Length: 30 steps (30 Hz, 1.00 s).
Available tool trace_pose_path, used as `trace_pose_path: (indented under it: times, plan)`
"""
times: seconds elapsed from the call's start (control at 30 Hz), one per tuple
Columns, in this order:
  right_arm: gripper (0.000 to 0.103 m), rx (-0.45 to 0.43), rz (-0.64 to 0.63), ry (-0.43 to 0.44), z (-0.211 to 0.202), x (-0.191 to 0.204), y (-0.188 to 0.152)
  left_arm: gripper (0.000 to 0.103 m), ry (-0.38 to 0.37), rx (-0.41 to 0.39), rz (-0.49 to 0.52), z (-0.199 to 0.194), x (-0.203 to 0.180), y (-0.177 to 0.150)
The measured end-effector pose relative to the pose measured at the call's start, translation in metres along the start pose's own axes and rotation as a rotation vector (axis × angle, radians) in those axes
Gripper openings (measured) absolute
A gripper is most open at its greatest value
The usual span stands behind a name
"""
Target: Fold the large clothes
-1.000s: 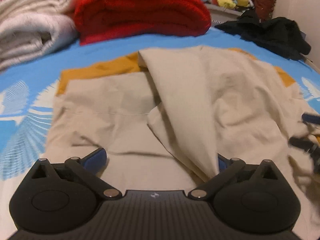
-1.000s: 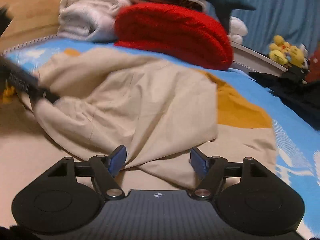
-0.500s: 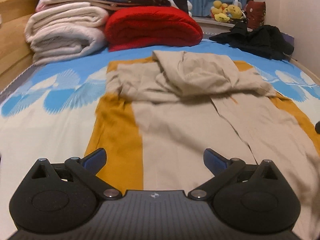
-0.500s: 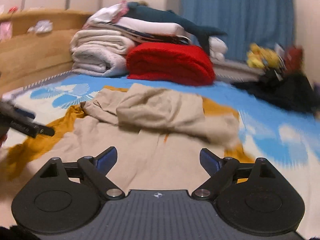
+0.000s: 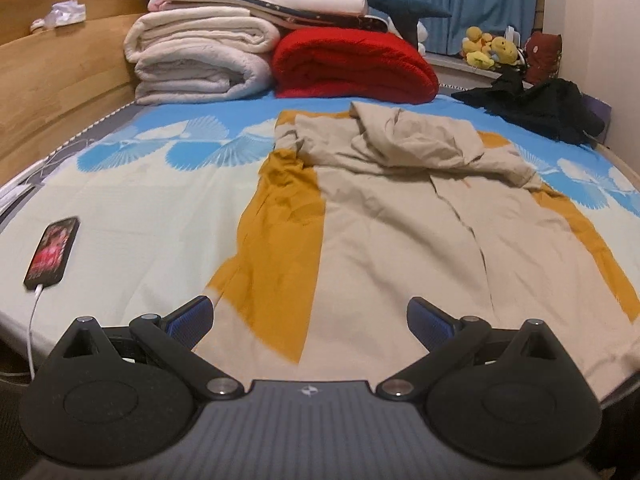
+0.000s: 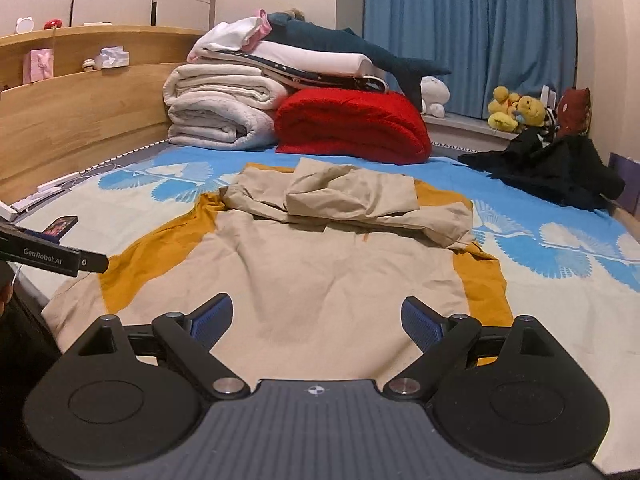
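A large beige garment with mustard-yellow side panels (image 5: 400, 240) lies spread lengthwise on the bed. Its far part is folded back into a loose beige heap (image 5: 416, 144). My left gripper (image 5: 310, 320) hovers over the near hem, open, with nothing between its blue pads. In the right wrist view the same garment (image 6: 332, 272) stretches away from me, and my right gripper (image 6: 316, 318) is open wide above its near end, holding nothing. The left tool's black bar (image 6: 52, 258) juts in at the left edge.
A phone (image 5: 52, 254) on a white cable lies on the sheet at the left. Folded white blankets (image 5: 200, 64) and a red blanket (image 5: 352, 66) are stacked at the bed's far end. Black clothing (image 5: 540, 108) lies far right. A wooden headboard (image 5: 60, 80) runs along the left.
Both grippers have drawn back and risen from the bunched beige cloth at the far end to the near hem. The cloth is out of their jaws, and the right jaws have widened.
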State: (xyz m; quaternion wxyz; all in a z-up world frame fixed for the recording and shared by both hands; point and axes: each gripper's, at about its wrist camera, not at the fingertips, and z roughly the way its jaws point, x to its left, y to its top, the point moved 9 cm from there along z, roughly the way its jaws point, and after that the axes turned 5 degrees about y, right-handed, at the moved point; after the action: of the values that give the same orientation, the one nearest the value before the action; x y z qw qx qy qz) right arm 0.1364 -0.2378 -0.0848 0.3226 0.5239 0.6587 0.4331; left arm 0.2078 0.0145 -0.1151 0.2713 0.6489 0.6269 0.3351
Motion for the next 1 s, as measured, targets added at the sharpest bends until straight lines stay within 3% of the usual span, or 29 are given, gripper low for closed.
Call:
trace_pose_path:
  times: [0.23,0.4,0.53,0.67,0.8,0.9,1.0]
  plan:
    - [0.092,-0.004,-0.046,-0.014,-0.021,0.015,-0.011,0.103,0.034,0.017,0.008,-0.007,0.014,-0.019]
    - [0.093,0.019,-0.031,-0.055,-0.019,-0.005,-0.012,0.103,0.071,0.043,0.013,0.013,0.027,-0.017]
    - [0.094,0.068,0.063,-0.106,-0.010,-0.042,-0.020,0.103,0.097,0.082,0.008,0.040,0.045,-0.010]
    - [0.094,0.117,0.133,-0.229,0.003,-0.098,-0.030,0.103,0.101,0.177,-0.021,0.078,0.067,-0.010]
    - [0.092,0.269,0.311,-0.305,0.024,-0.166,-0.054,0.103,0.091,0.281,-0.041,0.113,0.076,-0.019]
    - [0.090,0.376,0.454,-0.285,0.040,-0.194,-0.077,0.103,0.064,0.374,-0.052,0.132,0.077,-0.034]
    - [0.090,0.414,0.465,-0.305,0.051,-0.211,-0.091,0.103,0.052,0.385,-0.060,0.136,0.078,-0.036]
